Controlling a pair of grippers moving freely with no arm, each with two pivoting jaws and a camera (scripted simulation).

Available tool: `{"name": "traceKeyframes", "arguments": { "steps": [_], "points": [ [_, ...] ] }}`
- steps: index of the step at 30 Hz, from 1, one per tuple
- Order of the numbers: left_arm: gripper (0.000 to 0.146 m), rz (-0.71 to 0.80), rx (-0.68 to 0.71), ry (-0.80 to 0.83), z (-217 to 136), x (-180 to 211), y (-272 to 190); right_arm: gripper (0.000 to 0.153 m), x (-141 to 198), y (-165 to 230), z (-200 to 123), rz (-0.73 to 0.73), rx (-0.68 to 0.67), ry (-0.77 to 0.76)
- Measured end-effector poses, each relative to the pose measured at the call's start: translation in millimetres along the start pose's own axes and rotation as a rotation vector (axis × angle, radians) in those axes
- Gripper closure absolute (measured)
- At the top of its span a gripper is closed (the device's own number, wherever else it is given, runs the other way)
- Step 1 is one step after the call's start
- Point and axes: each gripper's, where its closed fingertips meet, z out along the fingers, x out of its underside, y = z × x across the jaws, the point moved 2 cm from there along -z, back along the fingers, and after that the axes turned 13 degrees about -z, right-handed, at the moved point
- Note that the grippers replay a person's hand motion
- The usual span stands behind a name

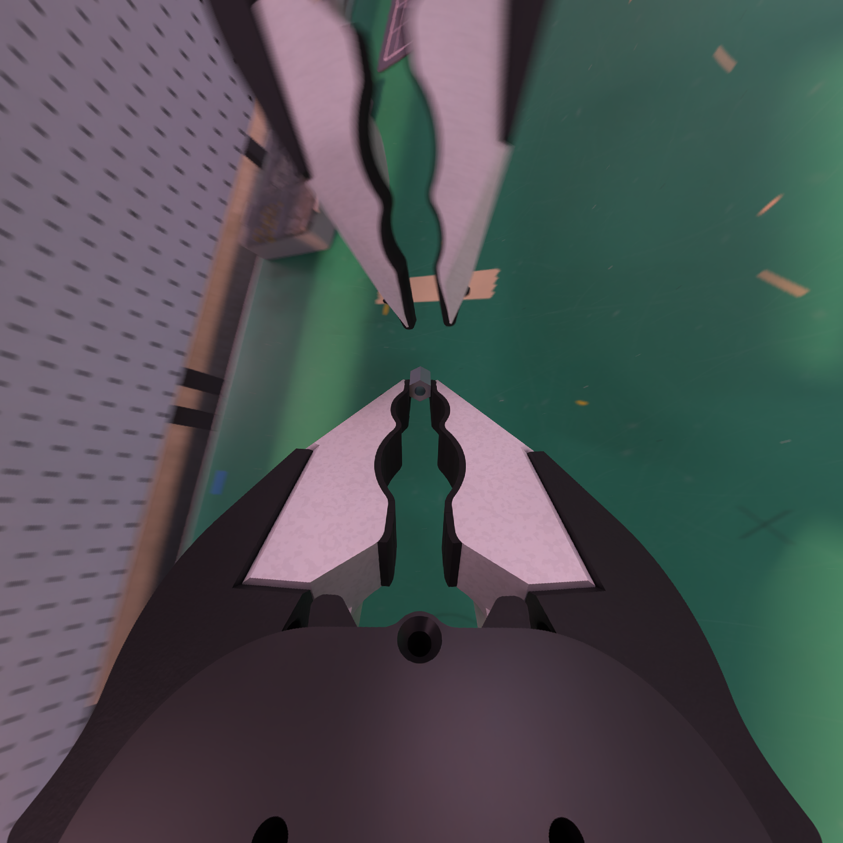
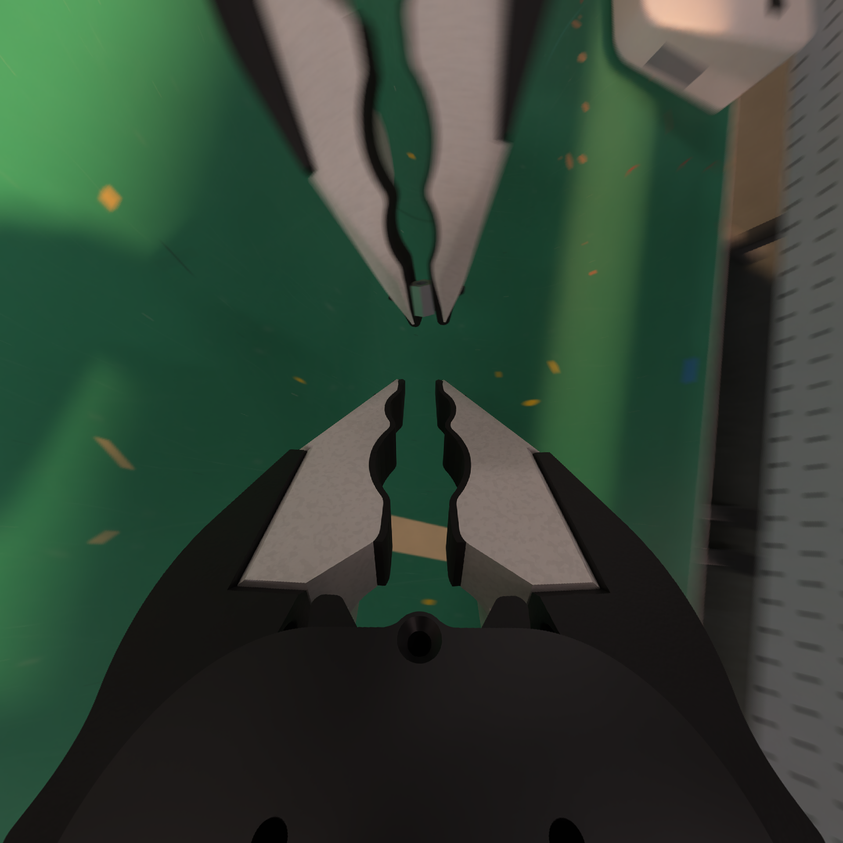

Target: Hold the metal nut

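A green work mat (image 1: 638, 365) fills most of both views, flecked with small tan and orange scraps, and a grey pegboard wall (image 1: 91, 273) with rows of slots stands along its edge, joined to it by a wood-coloured strip. In the right wrist view the same pegboard (image 2: 812, 410) runs down the right side, with a pale boxy device (image 2: 711, 50) sitting near it at the top corner, blurred. In the left wrist view a grey, mottled box (image 1: 285, 214) rests on the mat by the wall, partly hidden behind the far gripper; its surface is too blurred to make out any marking. A strip of tan tape (image 1: 426, 287) lies on the mat beneath the far fingertips, and a small blue mark (image 1: 220, 482) sits near the mat's edge. No writing can be read anywhere. The two grippers face each other tip to tip with a short gap between them. The left gripper (image 1: 419, 387) is closed narrowly on the metal nut (image 1: 418, 385), a small hexagonal piece pinched at the very tips with its bore facing the camera; from the right wrist view the same nut (image 2: 421, 299) shows side-on between those far tips. The right gripper (image 2: 419, 385) has its fingers slightly parted with nothing between them, just short of the nut and not touching it.
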Motion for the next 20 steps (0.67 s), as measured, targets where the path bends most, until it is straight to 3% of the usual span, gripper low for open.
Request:
{"name": "traceKeyframes", "arguments": {
  "steps": [4,6,7,9,10,11,13,15,17,20],
  "points": [
    [0.139,-0.246,0.203,0.025,4,1,2,0.14,6,4,13,-0.321,0.208,0.152],
    [0.139,-0.298,0.241,0.033,4,2,4,0.141,6,2,15,-0.391,0.26,0.192],
    [0.139,-0.303,0.249,0.033,3,3,3,0.142,5,3,15,-0.349,0.229,0.181],
    [0.139,-0.189,0.182,0.006,1,3,1,0.144,3,3,13,-0.087,0.046,0.088],
    [0.139,-0.047,0.081,-0.015,1,4,1,0.146,4,0,11,0.094,-0.06,0.018],
    [0.139,0.125,-0.032,-0.027,0,5,-1,0.147,4,-1,10,0.318,-0.207,-0.062],
    [0.139,0.45,-0.218,-0.049,-2,6,-9,0.148,3,2,6,0.827,-0.631,-0.225],
    [0.139,0.527,-0.271,-0.074,-3,6,-11,0.148,2,7,7,1.071,-0.915,-0.355],
    [0.139,0.424,-0.241,-0.079,-3,8,-7,0.148,1,10,9,1.026,-0.891,-0.368],
    [0.139,0.166,-0.122,-0.065,0,8,-2,0.147,1,4,10,0.622,-0.529,-0.234]
  ]
}}
